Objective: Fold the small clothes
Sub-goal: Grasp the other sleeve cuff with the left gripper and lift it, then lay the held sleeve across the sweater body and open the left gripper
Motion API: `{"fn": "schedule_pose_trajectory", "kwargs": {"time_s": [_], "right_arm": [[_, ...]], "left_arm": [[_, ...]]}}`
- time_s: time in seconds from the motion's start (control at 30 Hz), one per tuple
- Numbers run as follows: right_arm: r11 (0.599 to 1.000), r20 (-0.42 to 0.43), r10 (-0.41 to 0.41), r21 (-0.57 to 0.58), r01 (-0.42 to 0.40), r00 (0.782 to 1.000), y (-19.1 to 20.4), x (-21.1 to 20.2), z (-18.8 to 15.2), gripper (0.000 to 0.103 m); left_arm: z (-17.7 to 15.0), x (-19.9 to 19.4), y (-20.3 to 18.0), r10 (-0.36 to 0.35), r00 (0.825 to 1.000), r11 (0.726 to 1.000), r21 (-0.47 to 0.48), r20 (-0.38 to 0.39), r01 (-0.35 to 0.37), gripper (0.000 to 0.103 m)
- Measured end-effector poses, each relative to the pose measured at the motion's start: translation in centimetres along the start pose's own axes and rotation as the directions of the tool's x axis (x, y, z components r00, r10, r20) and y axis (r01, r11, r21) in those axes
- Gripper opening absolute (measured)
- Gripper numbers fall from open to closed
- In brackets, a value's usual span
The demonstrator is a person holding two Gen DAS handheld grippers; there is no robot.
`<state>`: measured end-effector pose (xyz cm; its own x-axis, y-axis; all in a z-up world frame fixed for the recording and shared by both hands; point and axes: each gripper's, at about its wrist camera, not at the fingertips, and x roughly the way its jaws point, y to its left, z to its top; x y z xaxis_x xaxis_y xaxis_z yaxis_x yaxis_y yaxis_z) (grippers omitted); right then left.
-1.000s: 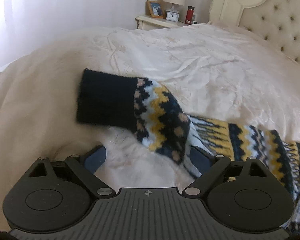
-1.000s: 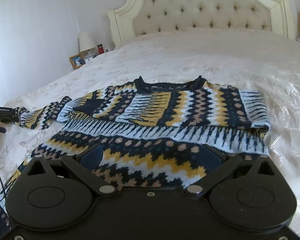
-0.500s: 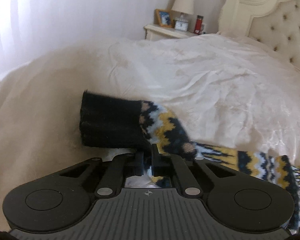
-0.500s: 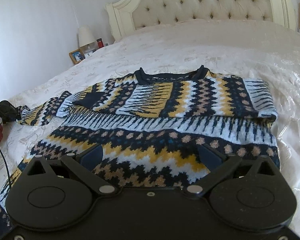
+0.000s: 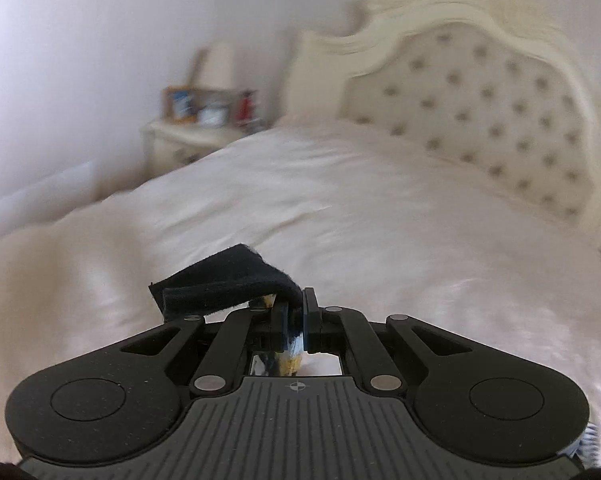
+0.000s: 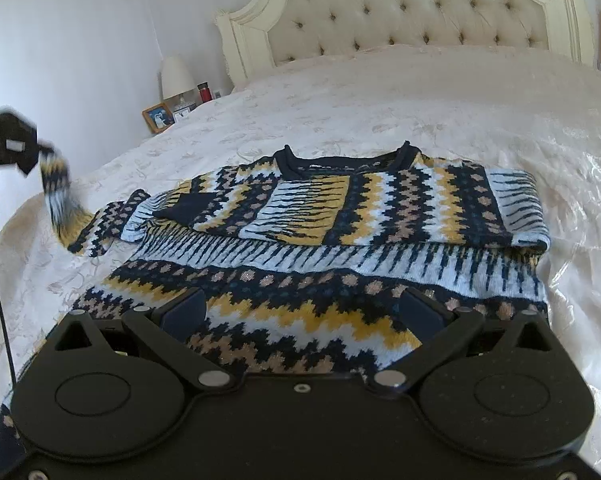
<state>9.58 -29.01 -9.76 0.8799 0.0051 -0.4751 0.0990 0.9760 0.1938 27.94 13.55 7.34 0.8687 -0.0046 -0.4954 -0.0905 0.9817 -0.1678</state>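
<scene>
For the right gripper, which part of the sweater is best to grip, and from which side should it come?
Probably the hem corner nearest the right gripper. The sweater lies flat on the bed with that edge toward its open jaws, so come in low from the foot of the bed. The left gripper already holds the sleeve cuff.

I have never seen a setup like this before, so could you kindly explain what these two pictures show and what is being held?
There is no robot arm here: a person carries a hand-held gripper in each hand, each with a fisheye camera looking along its two fingers. The left camera view shows the left hand-held gripper shut on the dark cuff of a patterned sweater's sleeve, lifted above the cream bedspread. The right camera view shows the right hand-held gripper open, empty, poised over the sweater, which lies flat on the bed with its other sleeve already folded across the chest. At that view's left edge the raised sleeve is visible.
</scene>
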Motion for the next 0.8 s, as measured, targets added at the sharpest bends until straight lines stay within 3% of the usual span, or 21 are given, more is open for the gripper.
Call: {"fn": "schedule_pose_trajectory", "kwargs": {"time_s": [0.13,0.37,0.6,0.8], "right_arm": [[0.998,-0.006,-0.021,0.056,0.021,1.0,-1.0,-0.4,0.4,0.103],[0.985,-0.005,-0.026,0.169,0.027,1.0,-2.9,-1.4,1.2,0.103],[0.979,-0.01,-0.032,0.202,0.033,0.999,-3.6,-1.6,1.3,0.103],[0.979,-0.039,-0.02,0.201,0.027,0.999,-3.6,-1.3,1.3,0.103]], "left_arm": [[1.2,-0.9,-5.8,-0.116,0.993,0.991,0.07,0.009,0.115,0.006],[0.2,-0.8,-14.5,-0.288,0.957,0.946,0.148,-0.03,0.29,0.006],[-3.3,1.8,-20.7,-0.409,0.904,0.889,0.169,-0.123,0.425,0.006],[-7.3,3.3,-24.3,-0.482,0.847,0.837,0.17,-0.223,0.521,0.006]]}}
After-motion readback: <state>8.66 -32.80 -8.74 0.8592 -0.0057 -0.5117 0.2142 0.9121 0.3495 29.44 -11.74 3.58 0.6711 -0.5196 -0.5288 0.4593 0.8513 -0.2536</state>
